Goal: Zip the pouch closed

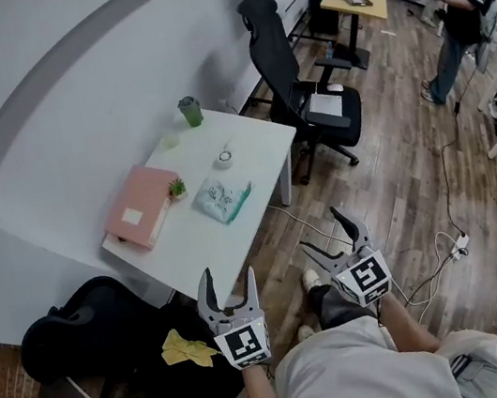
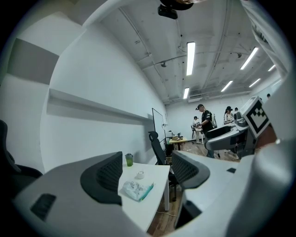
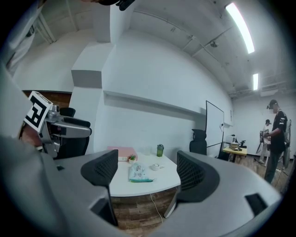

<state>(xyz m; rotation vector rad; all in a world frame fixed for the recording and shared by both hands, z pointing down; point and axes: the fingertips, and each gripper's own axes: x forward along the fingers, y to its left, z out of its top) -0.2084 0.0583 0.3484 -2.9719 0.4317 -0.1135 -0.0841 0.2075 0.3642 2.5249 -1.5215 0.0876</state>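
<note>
The left tool (image 1: 228, 274) has its two dark, ribbed pads spread wide and nothing between them; its own view shows only air and the far bench in the gap. The right tool (image 1: 323, 230) is spread just as wide and equally empty. Both hang over the brown wood-plank floor (image 1: 388, 178), well apart from the white rectangular bench (image 1: 249, 150), and each carries a cube with black-and-white square markers.

The pale, soft fabric pouch with a dark print and a teal edge (image 1: 222, 199) lies flat on the bench, untouched. In the head view it sits at 12 o'clock from the left tool and 10 o'clock from the right tool. Whether its zip is open is too small to tell.

A small white ring (image 1: 224, 158) sits at 12 o'clock from the pouch, and a tiny green potted plant (image 1: 176, 189) at 10 o'clock. The plant stands just beside a flat pink rectangular folder (image 1: 142, 218). A dark green cylindrical cup (image 1: 191, 111) stands at 11 o'clock from the ring, near the wall. A black mesh-backed office chair (image 1: 305, 88) stands at the bench's 2 o'clock end.
</note>
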